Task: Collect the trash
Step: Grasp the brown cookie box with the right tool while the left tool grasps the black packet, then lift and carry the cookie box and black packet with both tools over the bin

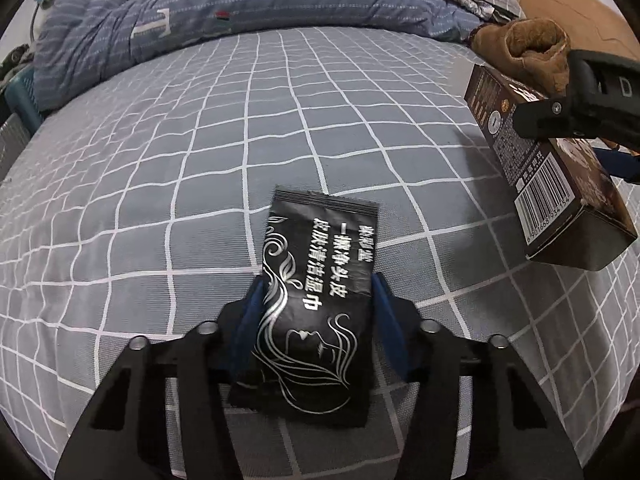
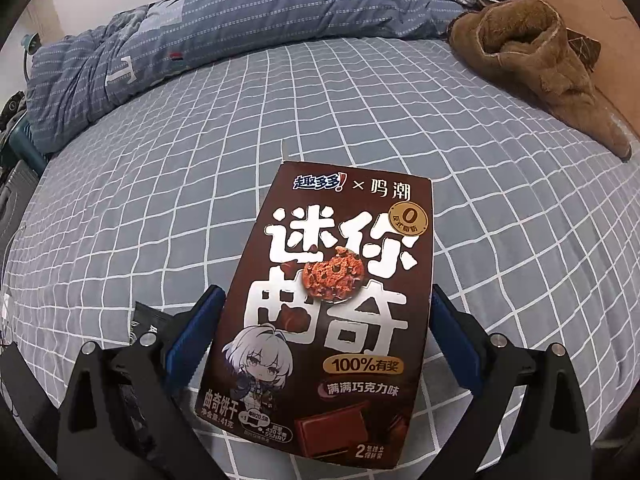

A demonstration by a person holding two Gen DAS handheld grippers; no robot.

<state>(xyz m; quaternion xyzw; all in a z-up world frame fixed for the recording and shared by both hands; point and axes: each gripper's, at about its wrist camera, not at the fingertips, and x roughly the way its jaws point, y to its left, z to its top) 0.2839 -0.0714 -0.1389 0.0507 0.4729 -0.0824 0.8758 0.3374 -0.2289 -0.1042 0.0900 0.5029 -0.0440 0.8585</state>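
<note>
A black foil wipe packet with silver line art and white lettering lies lengthwise between the blue pads of my left gripper. Both pads press its long edges, just over the checked bed sheet. In the right wrist view, my right gripper is shut on a brown cookie box, one pad on each side. The left wrist view shows that same box tilted and held above the sheet at the right. A corner of the black packet peeks out at the lower left of the right wrist view.
A crumpled blue striped quilt lies across the far side of the bed. A brown fleecy garment sits at the far right, against a tan wooden panel. A teal crate stands past the bed's left edge.
</note>
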